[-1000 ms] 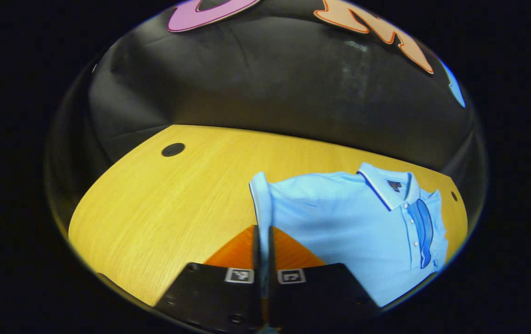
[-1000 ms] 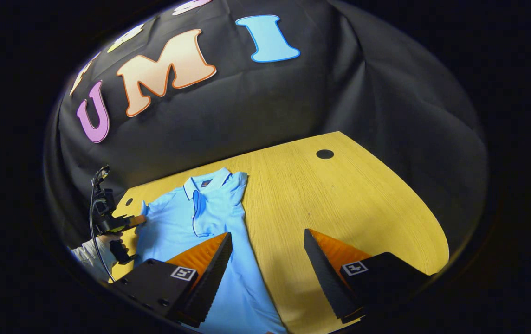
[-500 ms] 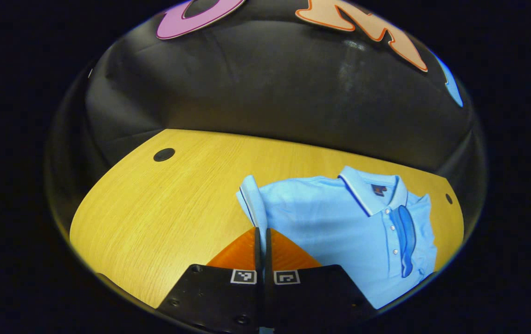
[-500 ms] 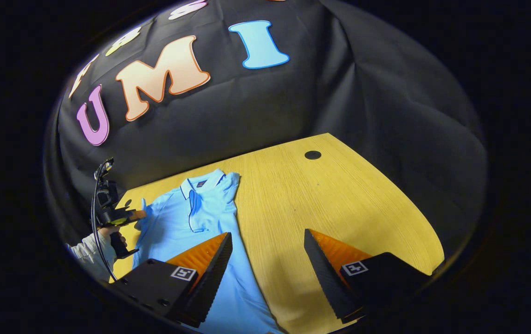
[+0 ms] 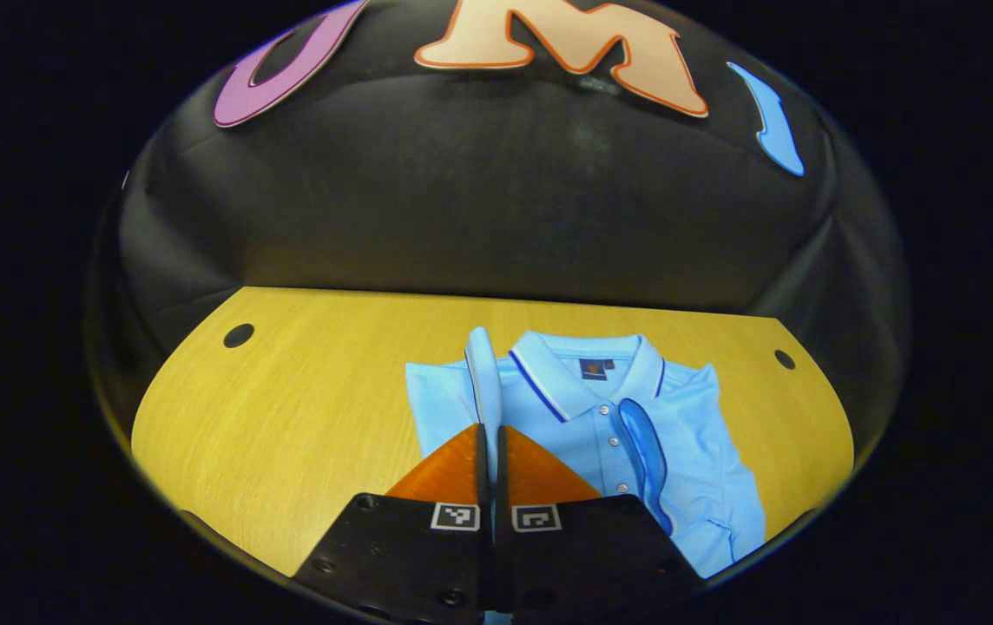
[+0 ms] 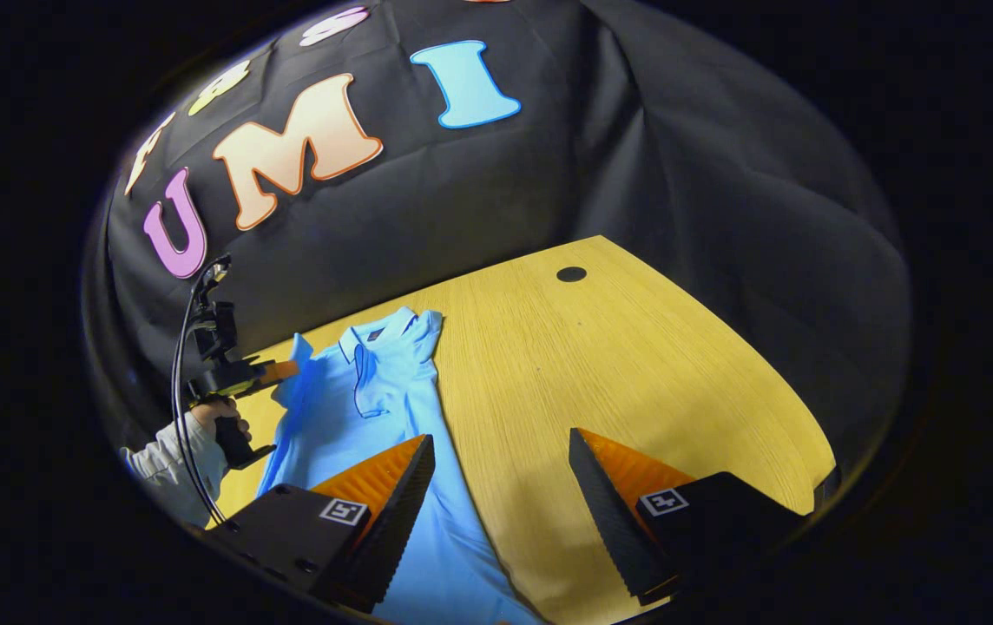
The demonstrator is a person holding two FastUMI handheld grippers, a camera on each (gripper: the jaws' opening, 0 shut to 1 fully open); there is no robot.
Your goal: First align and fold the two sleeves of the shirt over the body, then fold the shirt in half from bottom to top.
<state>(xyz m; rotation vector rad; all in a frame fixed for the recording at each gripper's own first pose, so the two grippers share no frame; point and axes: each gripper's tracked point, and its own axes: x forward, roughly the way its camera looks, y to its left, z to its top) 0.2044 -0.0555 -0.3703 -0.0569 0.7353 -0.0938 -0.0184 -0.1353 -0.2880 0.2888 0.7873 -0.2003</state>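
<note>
A light blue polo shirt with a dark-trimmed collar lies on the yellow wooden table. My left gripper is shut on the shirt's sleeve, which stands up in a narrow strip between the fingers, lifted over the shirt's body. In the right gripper view the same shirt lies to the left, with the left gripper held by a hand at its sleeve. My right gripper hangs open above the table beside the shirt's lower part, with nothing between its fingers.
The table has a round black hole at the far left, another round hole at the far right, and one more round hole in the right gripper view. Black cloth walls close in behind the table.
My left gripper has swung the held sleeve inward over the shirt's body, and the shirt now sits straight ahead. The right gripper has stayed open and shifted slightly.
</note>
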